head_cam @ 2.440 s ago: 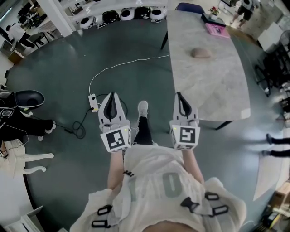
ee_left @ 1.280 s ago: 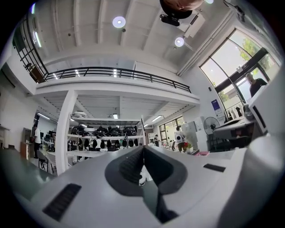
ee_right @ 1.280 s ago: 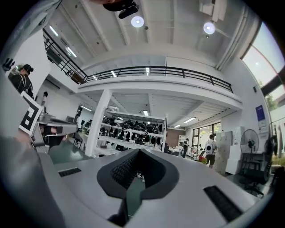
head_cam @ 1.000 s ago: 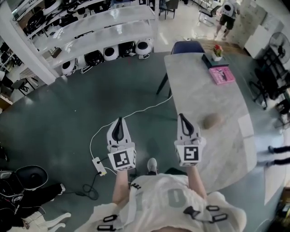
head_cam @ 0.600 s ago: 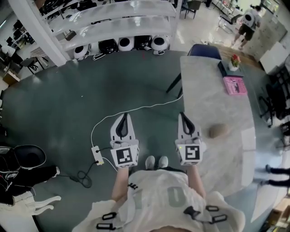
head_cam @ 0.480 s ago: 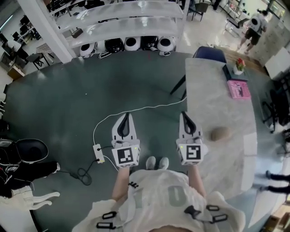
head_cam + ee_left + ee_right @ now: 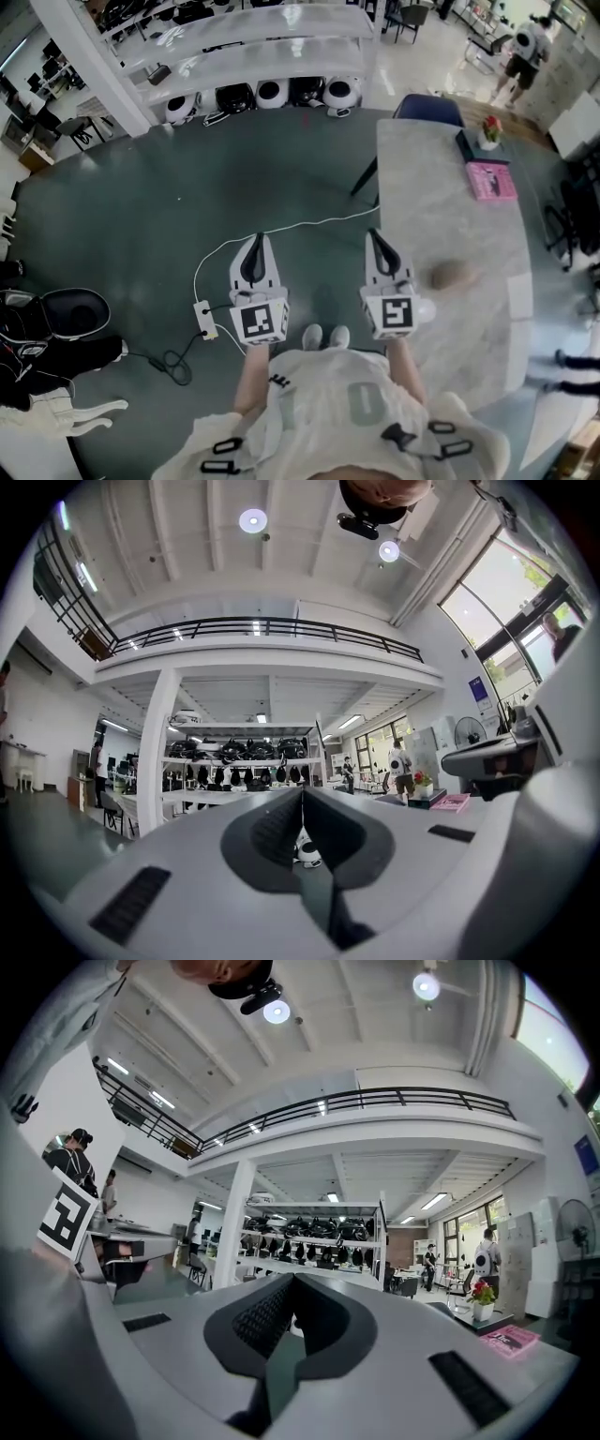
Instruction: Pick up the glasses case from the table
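- I am closer now: the tan oval glasses case (image 7: 452,275), earlier far ahead, lies on the grey marble table (image 7: 441,178) just right of my right gripper (image 7: 373,234).
- The left gripper (image 7: 255,240) is farther off.
- Both pairs of jaws are pressed together and empty.
- The case's long axis seems crosswise to them.

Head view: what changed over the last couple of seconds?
The person walked up along the table; the glasses case, earlier far ahead, now lies just right of the right gripper. Nothing grasped or released. The left gripper and the right stay shut, empty, side by side; case untouched on the table.
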Available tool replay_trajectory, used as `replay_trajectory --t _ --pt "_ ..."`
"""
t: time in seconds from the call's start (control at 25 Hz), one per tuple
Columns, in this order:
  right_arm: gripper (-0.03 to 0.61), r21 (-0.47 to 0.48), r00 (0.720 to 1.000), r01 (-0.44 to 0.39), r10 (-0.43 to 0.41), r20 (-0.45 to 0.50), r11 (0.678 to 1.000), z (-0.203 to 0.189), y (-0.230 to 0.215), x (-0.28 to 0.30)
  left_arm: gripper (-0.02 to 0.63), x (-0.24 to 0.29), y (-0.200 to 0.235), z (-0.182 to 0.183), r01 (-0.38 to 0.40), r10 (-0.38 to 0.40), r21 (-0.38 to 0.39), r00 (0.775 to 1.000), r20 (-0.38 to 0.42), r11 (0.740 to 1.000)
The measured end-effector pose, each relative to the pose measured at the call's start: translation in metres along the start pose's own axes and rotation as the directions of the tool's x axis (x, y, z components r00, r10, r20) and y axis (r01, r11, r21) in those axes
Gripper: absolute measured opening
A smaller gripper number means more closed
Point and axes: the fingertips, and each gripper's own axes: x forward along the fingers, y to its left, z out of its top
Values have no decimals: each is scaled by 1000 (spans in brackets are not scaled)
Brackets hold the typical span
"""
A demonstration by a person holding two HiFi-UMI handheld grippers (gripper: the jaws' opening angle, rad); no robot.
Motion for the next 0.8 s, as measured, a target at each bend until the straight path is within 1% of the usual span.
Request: replay_trajectory --t 0.08,0.36,0.44,0.52,0.6,0.68,0.76,0.8 --pt "3 -4 1000 6 -6 -2 1000 -1 -5 -3 5 1 -7 4 10 -9 -14 1000 6 1000" --pt "3 6 999 38 -38 1 999 -7 -26 -19 5 3 -38 8 58 -58 3 998 1 998" --pt "3 26 998 65 -65 14 998 -8 -37 -26 5 5 -52 8 92 -92 30 996 -17 995" --pt "3 71 994 106 -107 21 992 -11 -49 -34 5 9 -65 9 129 -128 56 991 -30 990" --pt "3 100 989 143 -146 25 985 -14 -64 -42 5 14 -80 9 158 -156 55 987 -32 986" --pt "3 100 983 176 -180 35 979 -16 -77 -51 5 22 -98 9 197 -196 44 980 -28 979" --pt "3 92 975 217 -221 35 972 -16 -92 -63 5 29 -121 11 250 -250 33 968 -23 968" --pt "3 86 968 245 -248 28 966 -17 -102 -71 5 32 -137 12 285 -284 31 958 -22 958"
